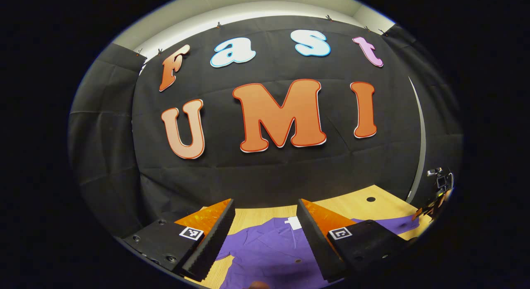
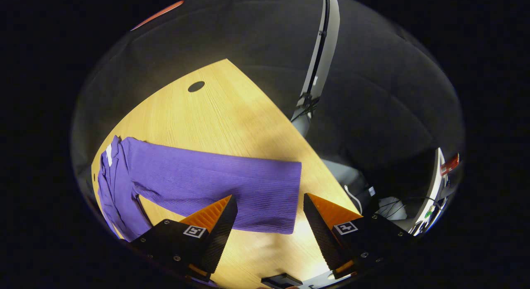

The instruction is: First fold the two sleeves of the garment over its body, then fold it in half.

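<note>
A purple ribbed garment (image 1: 269, 249) lies flat on the wooden table (image 1: 356, 204), collar and white neck label toward the booth wall. My left gripper (image 1: 265, 235) hangs open above its chest, nothing between the fingers. In the right gripper view one long sleeve (image 2: 215, 179) stretches straight out from the body (image 2: 114, 189) across the table (image 2: 215, 111), its cuff end toward the table's edge. My right gripper (image 2: 269, 222) is open just above that cuff, the fingers straddling the sleeve's end without touching it.
A round cable hole (image 2: 196, 86) sits in the tabletop beyond the sleeve. The table's edge (image 2: 327, 173) runs close past the cuff, with cables and equipment (image 2: 389, 206) below it. A white post (image 2: 316, 61) stands behind.
</note>
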Tool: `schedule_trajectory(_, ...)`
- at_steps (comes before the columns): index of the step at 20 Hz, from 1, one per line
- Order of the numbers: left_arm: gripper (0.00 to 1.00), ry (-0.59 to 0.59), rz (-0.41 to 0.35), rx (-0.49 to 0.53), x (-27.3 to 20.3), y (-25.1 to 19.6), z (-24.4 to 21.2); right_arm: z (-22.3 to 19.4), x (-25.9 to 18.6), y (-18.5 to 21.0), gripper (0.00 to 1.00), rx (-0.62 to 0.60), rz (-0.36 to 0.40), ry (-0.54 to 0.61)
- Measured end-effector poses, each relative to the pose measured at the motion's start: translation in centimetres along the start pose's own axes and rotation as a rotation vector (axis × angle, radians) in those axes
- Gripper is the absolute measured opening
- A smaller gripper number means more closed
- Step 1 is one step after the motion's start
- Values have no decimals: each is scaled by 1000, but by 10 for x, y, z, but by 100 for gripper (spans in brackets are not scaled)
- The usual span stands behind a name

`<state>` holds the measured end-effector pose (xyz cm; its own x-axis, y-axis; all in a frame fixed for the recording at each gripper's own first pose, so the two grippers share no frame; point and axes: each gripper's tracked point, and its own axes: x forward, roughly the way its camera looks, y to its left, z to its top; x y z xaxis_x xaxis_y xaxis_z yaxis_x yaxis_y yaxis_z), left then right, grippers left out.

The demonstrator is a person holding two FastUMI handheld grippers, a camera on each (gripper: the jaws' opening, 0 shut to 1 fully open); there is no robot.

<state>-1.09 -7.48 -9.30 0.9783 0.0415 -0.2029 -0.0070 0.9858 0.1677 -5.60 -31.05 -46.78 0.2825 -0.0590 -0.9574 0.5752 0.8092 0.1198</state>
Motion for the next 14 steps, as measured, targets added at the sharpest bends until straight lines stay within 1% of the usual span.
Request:
schedule_trajectory(1,94,6,2,2,0,-1,0,-2,4,2,96,16,26,34)
schedule_trajectory(3,94,10,12,10,-2,-3,0,-7,10,-1,96,41,49,88)
schedule_trajectory(4,96,17,18,11,-2,-4,-3,-8,12,-4,96,44,45,109)
schedule_trajectory(5,94,29,23,10,-2,-6,-8,-6,14,-6,95,40,39,119)
schedule_trajectory(7,94,66,32,5,-2,-9,-21,-11,19,-7,95,26,39,150)
schedule_trajectory(8,94,82,39,2,-2,-9,-27,-13,23,-9,100,16,33,166)
schedule_trajectory(9,94,94,46,-2,-1,-9,-30,-13,27,-13,94,0,5,181)
schedule_trajectory(10,94,104,55,-6,-2,-9,-33,-10,27,-12,95,-12,1,178)
schedule_trajectory(11,94,112,63,-10,-2,-9,-35,-7,29,-10,92,-14,0,178)
schedule_trajectory(12,94,119,73,-12,-2,-7,-39,-8,32,-13,92,-29,-21,193)
schedule_trajectory(13,94,127,81,-15,-3,-6,-40,-8,32,-14,87,-34,-42,208)
schedule_trajectory(14,94,136,91,-19,-4,-6,-43,-9,33,-9,74,-37,-50,219)
